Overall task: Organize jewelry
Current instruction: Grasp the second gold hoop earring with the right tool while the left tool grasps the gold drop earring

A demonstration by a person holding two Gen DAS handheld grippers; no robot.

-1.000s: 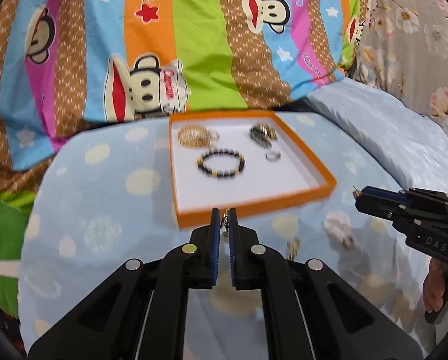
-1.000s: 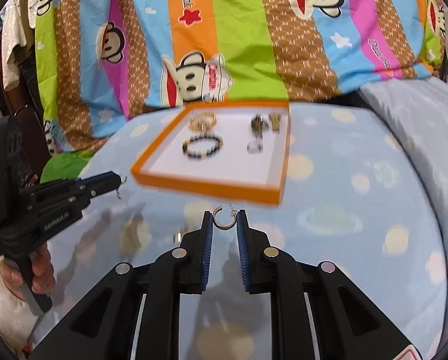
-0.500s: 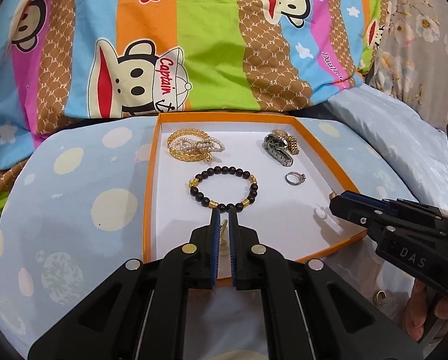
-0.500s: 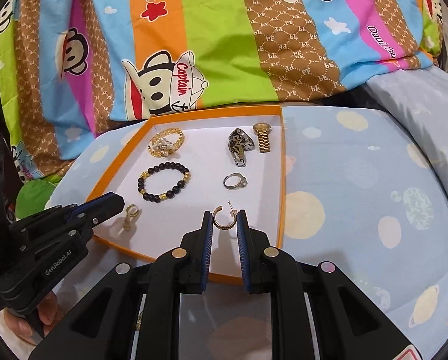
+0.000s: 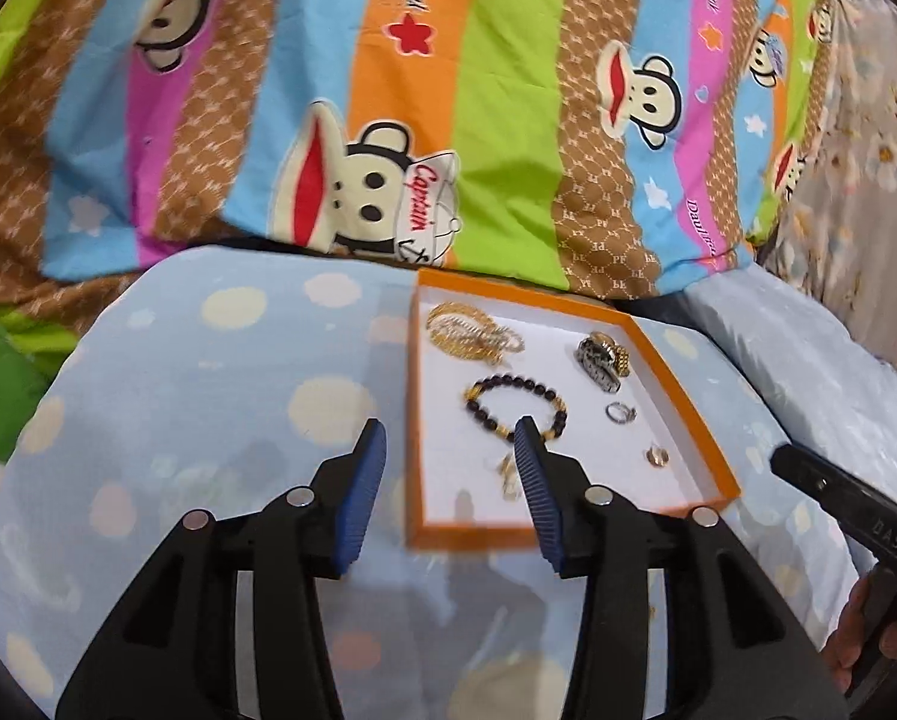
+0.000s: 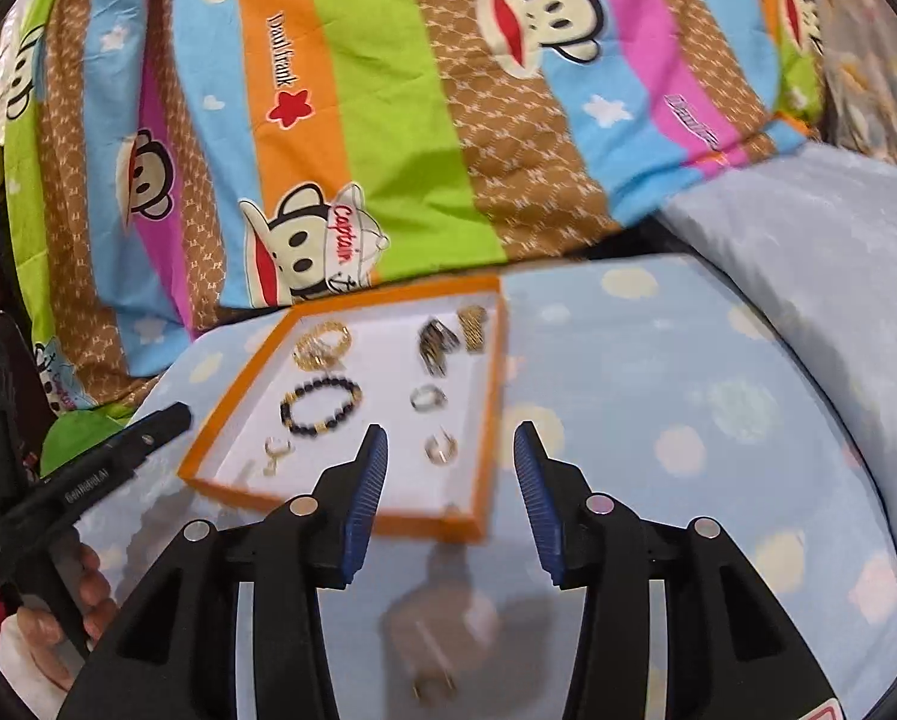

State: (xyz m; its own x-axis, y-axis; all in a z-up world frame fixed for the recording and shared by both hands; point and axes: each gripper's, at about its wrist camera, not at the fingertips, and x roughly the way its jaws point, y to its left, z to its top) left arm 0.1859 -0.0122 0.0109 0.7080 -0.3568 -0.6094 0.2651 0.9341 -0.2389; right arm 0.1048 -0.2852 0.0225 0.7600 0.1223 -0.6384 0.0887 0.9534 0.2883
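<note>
An orange-rimmed white tray (image 5: 682,396) (image 6: 484,420) lies on the blue dotted bedding. In it lie a gold bracelet (image 5: 472,330) (image 6: 322,345), a dark bead bracelet (image 5: 511,399) (image 6: 322,405), a watch (image 5: 601,360) (image 6: 448,336), a ring (image 5: 619,413) (image 6: 427,397) and two gold earrings (image 5: 508,474) (image 5: 657,456), also seen in the right wrist view (image 6: 275,453) (image 6: 441,447). My left gripper (image 5: 448,450) is open and empty over the tray's near left corner. My right gripper (image 6: 445,453) is open and empty above the tray's near right corner.
A small gold piece (image 6: 433,684) lies on the bedding in front of the tray, blurred. A striped monkey-print quilt (image 5: 448,90) rises behind the tray. A pale blue pillow (image 6: 808,252) lies to the right.
Both grippers opened and let go of their earrings, which now lie in the tray. Both grippers have drawn back from the tray.
</note>
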